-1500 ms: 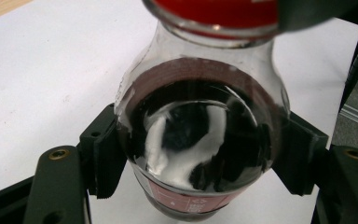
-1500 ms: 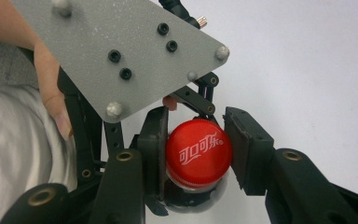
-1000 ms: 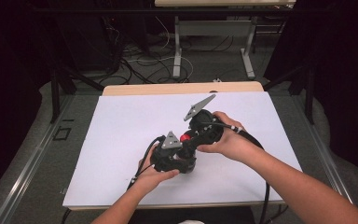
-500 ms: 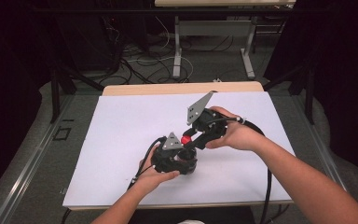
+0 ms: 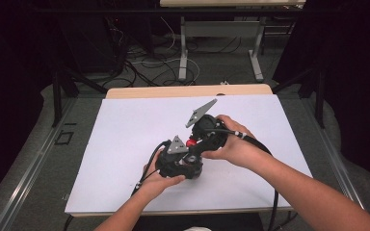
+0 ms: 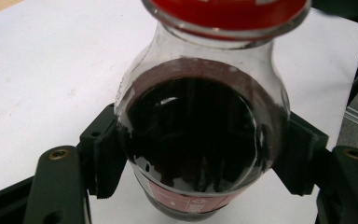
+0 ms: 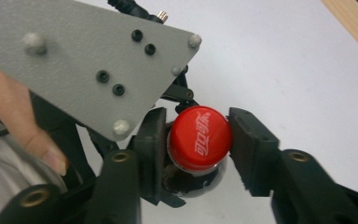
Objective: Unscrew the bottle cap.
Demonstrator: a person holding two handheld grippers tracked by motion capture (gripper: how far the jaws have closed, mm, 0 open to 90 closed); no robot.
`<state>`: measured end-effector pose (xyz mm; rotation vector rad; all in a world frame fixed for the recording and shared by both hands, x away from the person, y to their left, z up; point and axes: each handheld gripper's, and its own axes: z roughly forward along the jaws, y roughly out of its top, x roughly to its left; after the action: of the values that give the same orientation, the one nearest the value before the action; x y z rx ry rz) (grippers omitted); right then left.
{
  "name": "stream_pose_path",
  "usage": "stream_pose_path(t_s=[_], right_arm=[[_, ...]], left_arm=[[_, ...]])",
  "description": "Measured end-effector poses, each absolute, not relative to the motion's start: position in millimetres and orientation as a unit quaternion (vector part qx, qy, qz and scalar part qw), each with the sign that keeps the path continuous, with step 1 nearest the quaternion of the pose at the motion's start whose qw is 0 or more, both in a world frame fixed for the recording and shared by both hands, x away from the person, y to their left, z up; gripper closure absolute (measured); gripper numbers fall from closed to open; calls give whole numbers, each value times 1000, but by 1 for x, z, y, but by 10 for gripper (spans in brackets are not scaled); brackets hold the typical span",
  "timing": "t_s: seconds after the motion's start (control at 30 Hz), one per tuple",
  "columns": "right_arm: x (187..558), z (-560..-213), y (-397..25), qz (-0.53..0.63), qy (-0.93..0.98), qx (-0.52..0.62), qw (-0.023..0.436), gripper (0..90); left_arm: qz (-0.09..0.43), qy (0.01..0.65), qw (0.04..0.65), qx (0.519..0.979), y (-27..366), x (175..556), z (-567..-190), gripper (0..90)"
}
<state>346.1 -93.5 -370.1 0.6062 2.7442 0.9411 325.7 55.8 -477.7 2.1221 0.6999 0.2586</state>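
A small glass bottle point(image 6: 191, 135) of dark drink with a red cap point(image 7: 199, 137) stands on the white sheet point(image 5: 125, 130). My left gripper point(image 6: 200, 154) is shut on the bottle's body, one pad pressed on each side. In the right gripper view, my right gripper point(image 7: 198, 144) comes from above with its jaws on either side of the red cap, and both pads touch it. In the high view the two grippers meet near the table's middle, left gripper point(image 5: 190, 161) nearer the front edge, right gripper point(image 5: 198, 140) just behind, with the cap point(image 5: 191, 142) between them.
The left gripper's grey three-cornered plate point(image 7: 88, 60) sits close beside the cap. A black cable point(image 5: 265, 154) trails from the right gripper over the front edge. A wooden strip point(image 5: 173, 91) borders the sheet's far side; cables and table legs point(image 5: 183, 53) lie beyond.
My right gripper has shifted slightly left and toward the bottle, settling over the cap. The left gripper and the bottle have stayed in place.
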Motion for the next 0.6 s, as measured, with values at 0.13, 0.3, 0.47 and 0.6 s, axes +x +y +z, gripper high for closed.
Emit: stream_pose_path(t_s=[0.13, 0.3, 0.47, 0.6], right_arm=[[354, -369, -95, 314, 932, 169, 69, 609], [367, -368, -101, 317, 944, 85, 39, 613], [370, -369, -103, 311, 949, 39, 41, 614], [369, -368, -106, 320, 946, 46, 34, 613]], left_arm=[[106, 272, 427, 856, 57, 326, -478, 300], [104, 271, 427, 856, 57, 326, -477, 300], [100, 265, 423, 861, 55, 325, -479, 300], [100, 266, 422, 861, 55, 326, -479, 300]])
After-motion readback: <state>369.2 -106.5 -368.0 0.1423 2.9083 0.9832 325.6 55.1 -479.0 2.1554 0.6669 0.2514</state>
